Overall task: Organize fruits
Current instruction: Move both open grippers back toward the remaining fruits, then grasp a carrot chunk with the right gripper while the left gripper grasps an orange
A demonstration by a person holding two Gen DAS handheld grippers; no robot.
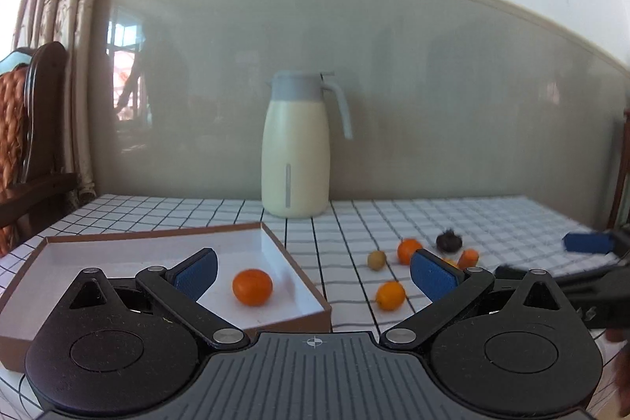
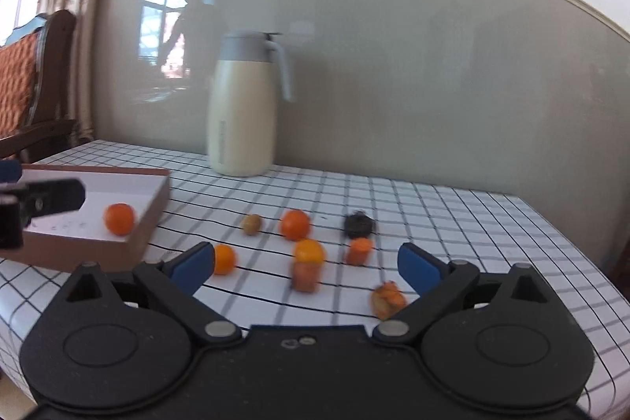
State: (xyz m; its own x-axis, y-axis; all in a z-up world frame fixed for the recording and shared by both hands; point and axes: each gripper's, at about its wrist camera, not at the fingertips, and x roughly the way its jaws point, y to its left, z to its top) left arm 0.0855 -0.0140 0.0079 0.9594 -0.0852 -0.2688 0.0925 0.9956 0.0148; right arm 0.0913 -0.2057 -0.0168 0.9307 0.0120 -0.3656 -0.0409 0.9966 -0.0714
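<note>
One orange (image 1: 252, 287) already lies inside the shallow cardboard box (image 1: 303, 278), which sits on the checked surface (image 2: 453, 223) toward nine o'clock; that is the only piece sorted so far, so the job looks barely begun. The rest is loose on the cloth at about three o'clock from the box: a small greenish-brown fruit (image 2: 251, 224), a round orange fruit (image 2: 295, 224) beside it, a smaller orange one (image 2: 224, 259) nearest the box corner, a yellow-orange fruit (image 2: 310, 251) with a blurred orange piece (image 2: 304, 277) just in front of it, a short orange chunk (image 2: 359, 251), a dark spiky item (image 2: 358, 225) at twelve o'clock from that chunk, and a lumpy orange scrap (image 2: 388, 299) closest to the camera. A cream jug (image 2: 241, 113) stands against the wall at twelve o'clock. The left claw (image 1: 313, 272) is spread wide and empty, hanging over the box's near right corner. The right claw (image 2: 305, 268) is also wide with nothing gripped, though the yellow-orange fruit and the blurred piece lie between its fingers, which makes them the likely next pick.
</note>
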